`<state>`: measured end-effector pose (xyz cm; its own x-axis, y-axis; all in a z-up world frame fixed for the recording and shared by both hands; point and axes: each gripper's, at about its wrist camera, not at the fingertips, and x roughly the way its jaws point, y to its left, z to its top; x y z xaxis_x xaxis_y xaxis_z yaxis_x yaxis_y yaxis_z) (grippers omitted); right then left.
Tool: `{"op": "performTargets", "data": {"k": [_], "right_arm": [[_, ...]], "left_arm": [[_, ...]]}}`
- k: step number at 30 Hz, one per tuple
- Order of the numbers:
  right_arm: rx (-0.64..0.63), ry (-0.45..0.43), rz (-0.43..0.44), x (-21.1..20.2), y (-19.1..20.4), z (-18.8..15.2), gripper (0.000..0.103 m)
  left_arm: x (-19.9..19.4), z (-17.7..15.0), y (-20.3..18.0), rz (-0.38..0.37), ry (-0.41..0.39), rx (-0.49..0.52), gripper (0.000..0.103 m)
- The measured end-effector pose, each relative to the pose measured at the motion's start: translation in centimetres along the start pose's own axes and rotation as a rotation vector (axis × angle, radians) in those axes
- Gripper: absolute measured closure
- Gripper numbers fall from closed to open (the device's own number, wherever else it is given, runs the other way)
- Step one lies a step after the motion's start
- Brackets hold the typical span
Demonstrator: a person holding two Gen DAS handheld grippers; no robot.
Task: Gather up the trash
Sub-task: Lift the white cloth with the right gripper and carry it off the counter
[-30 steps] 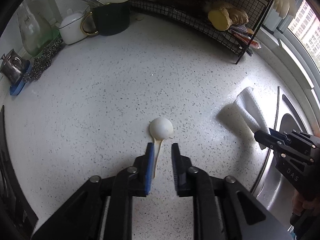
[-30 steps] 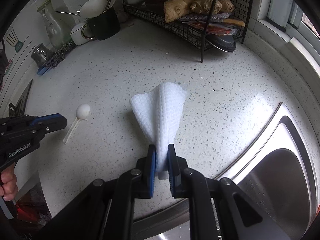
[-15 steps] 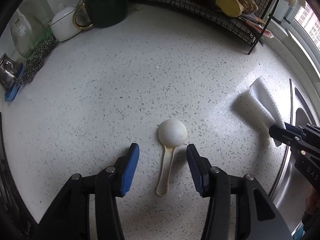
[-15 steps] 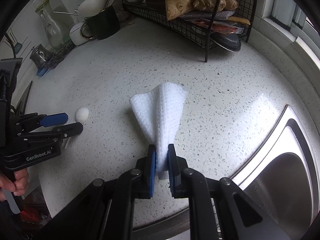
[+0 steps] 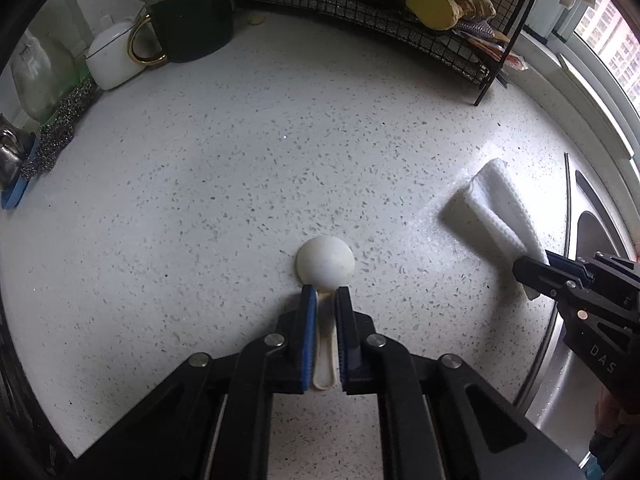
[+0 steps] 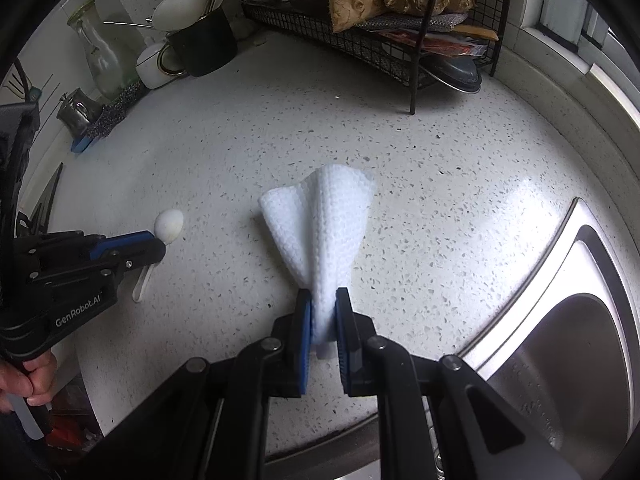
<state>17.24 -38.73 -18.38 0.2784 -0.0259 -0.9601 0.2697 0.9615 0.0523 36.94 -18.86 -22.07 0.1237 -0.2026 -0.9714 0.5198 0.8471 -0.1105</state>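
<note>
A cream plastic spoon point(image 5: 325, 264) lies bowl-down on the speckled white counter point(image 5: 240, 168). My left gripper point(image 5: 325, 294) is shut on its handle, just behind the bowl. The spoon also shows in the right wrist view point(image 6: 169, 226), with the left gripper point(image 6: 154, 246) over its handle. My right gripper point(image 6: 323, 300) is shut on a folded white paper towel point(image 6: 320, 224), which fans out forward on the counter. The towel point(image 5: 500, 204) and right gripper point(image 5: 532, 270) show at the right of the left wrist view.
A black wire rack point(image 6: 392, 40) with ginger and packets stands at the back. A dark mug of utensils point(image 5: 192, 24), a white pot point(image 5: 112, 60), a glass bottle point(image 6: 100, 56) and scourers line the back left. A steel sink point(image 6: 560, 344) lies right.
My left gripper was open around the spoon handle half a second ago and has now closed on it. The right gripper has held the towel throughout.
</note>
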Motion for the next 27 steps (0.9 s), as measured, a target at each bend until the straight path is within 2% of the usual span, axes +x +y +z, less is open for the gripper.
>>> {"op": "performTargets", "data": {"k": [6, 15, 22, 27], "right_arm": [[0.002, -0.012, -0.005, -0.7, -0.1, -0.1, 0.093], [-0.025, -0.038, 0.014, -4.1, 2.5, -1.0, 0.093], [-0.052, -0.075, 0.012, -8.0, 5.5, -3.8, 0.093], [-0.063, -0.085, 0.023, -10.1, 8.5, -6.9, 0.093]], "left_arm": [[-1.7, -0.2, 0.5, 0.002, -0.016, -0.004, 0.095], [-7.0, -2.0, 0.3, 0.0, -0.069, -0.007, 0.095], [-11.5, -6.0, 1.4, -0.002, -0.118, -0.011, 0.095], [-14.4, -10.3, 1.7, -0.005, -0.144, -0.008, 0.095]]}}
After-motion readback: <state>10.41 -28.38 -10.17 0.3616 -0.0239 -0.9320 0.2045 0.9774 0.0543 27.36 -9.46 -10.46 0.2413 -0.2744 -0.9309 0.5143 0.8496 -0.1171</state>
